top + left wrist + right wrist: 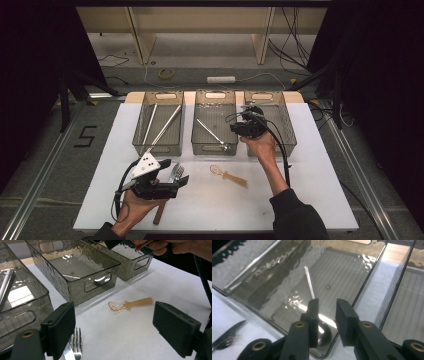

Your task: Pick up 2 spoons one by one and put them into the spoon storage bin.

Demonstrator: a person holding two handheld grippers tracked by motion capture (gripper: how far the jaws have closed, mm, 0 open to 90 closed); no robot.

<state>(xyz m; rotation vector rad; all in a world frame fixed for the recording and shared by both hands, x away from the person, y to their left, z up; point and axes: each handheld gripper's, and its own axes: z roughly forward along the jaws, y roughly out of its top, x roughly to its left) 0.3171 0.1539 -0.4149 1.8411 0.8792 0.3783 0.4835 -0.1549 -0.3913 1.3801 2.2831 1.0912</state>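
Three smoked clear plastic bins in a row on the white table (pixel 310 195), with cutlery in and in front of them.

Taking the middle bin (pixel 215 146) as landmark: it holds one long-handled metal spoon (pixel 212 134), lying slantwise with its bowl at the near wall. The left bin (pixel 159 146) beside it holds two long metal rods; what lies in the right bin (pixel 286 131) cannot be told. The right gripper (pixel 325 305) hangs over the middle bin's near right corner, its jaws a little apart with nothing between them, just above the spoon's bowl. In front of the middle bin lies one amber plastic spoon (pixel 227 175), untouched. Left of that, one metal fork (pixel 176 173) lies at the tip of the left gripper (pixel 113 325), whose jaws stand wide apart and empty.
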